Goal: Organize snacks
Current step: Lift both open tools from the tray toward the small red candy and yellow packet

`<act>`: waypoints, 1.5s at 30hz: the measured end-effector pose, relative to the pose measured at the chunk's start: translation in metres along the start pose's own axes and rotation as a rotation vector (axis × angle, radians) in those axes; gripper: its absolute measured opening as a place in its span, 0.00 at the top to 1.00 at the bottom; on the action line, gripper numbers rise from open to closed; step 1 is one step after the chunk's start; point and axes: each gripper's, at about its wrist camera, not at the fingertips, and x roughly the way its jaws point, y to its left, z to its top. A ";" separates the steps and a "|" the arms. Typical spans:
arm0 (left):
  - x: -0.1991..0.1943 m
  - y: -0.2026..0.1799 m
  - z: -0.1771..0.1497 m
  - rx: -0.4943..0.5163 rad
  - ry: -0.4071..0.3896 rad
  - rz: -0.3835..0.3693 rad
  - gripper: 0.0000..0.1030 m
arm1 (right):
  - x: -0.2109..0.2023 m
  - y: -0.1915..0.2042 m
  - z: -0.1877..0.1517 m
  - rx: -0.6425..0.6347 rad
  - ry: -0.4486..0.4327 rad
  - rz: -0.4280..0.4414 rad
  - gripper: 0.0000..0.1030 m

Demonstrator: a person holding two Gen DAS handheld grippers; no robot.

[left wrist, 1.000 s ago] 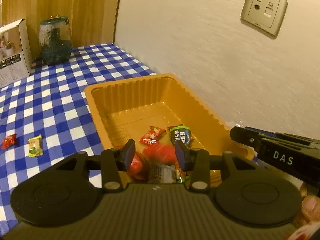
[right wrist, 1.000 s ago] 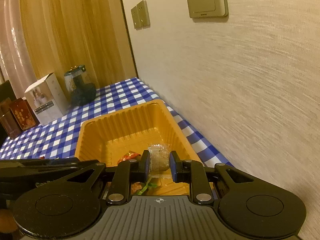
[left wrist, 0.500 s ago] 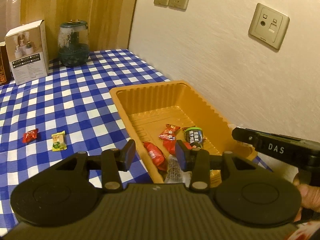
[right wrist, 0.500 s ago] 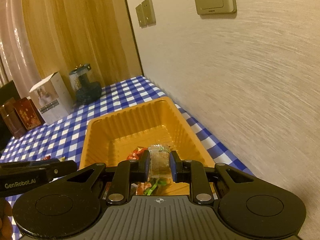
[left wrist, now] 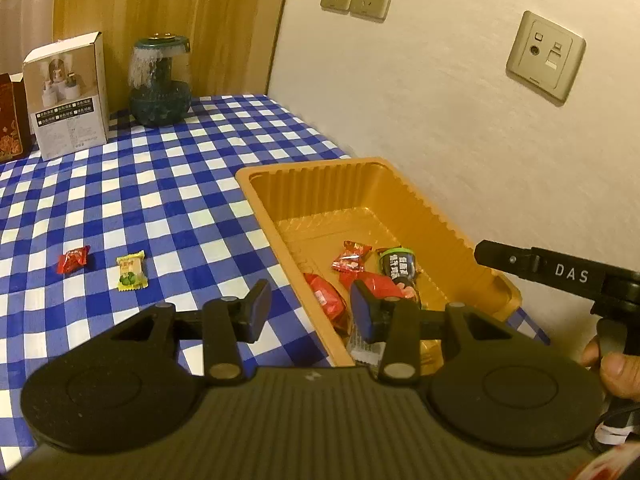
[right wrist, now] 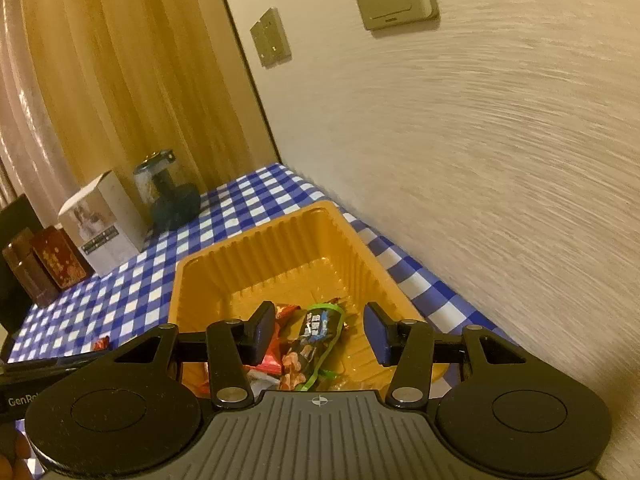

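Our right gripper, black with blue-padded fingers, hangs over the near end of the ribbed orange plastic tray; its jaws are opening and nothing is pinched between them. Below the gap, on the tray floor, we see a dark snack packet edged in green lying beside a red-wrapped sweet.

Our left gripper stands part open and empty, straddling the tray's near left wall: one pad is over the blue-and-white checked tablecloth, the other over the tray's interior. In this view the tray lies against the textured cream wall and holds several red sweets, a dark green-rimmed packet and a clear wrapper at its near end.

Out on the cloth, well apart from the tray, a small red sweet and a yellow-green wrapped sweet lie just beside each other.

At the far edge of the table stand a white carton, a dark green glass jar and a dark red box, backed by a wooden panel.

At right, a hand holds the other black tool.
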 end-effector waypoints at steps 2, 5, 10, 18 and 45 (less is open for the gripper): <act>-0.001 0.001 -0.001 -0.002 0.000 0.002 0.62 | -0.001 0.003 -0.001 -0.016 0.002 -0.004 0.52; -0.004 0.002 -0.001 -0.003 -0.002 0.005 0.62 | -0.002 0.008 -0.004 -0.035 0.008 -0.014 0.52; -0.010 0.005 -0.001 -0.004 -0.005 0.012 0.61 | -0.004 0.019 -0.010 -0.067 0.024 -0.019 0.52; -0.027 0.013 -0.003 -0.007 -0.011 0.033 0.58 | -0.010 0.044 -0.019 -0.128 0.029 -0.004 0.52; -0.079 0.119 -0.017 -0.030 -0.027 0.224 0.33 | 0.001 0.141 -0.049 -0.278 0.061 0.155 0.51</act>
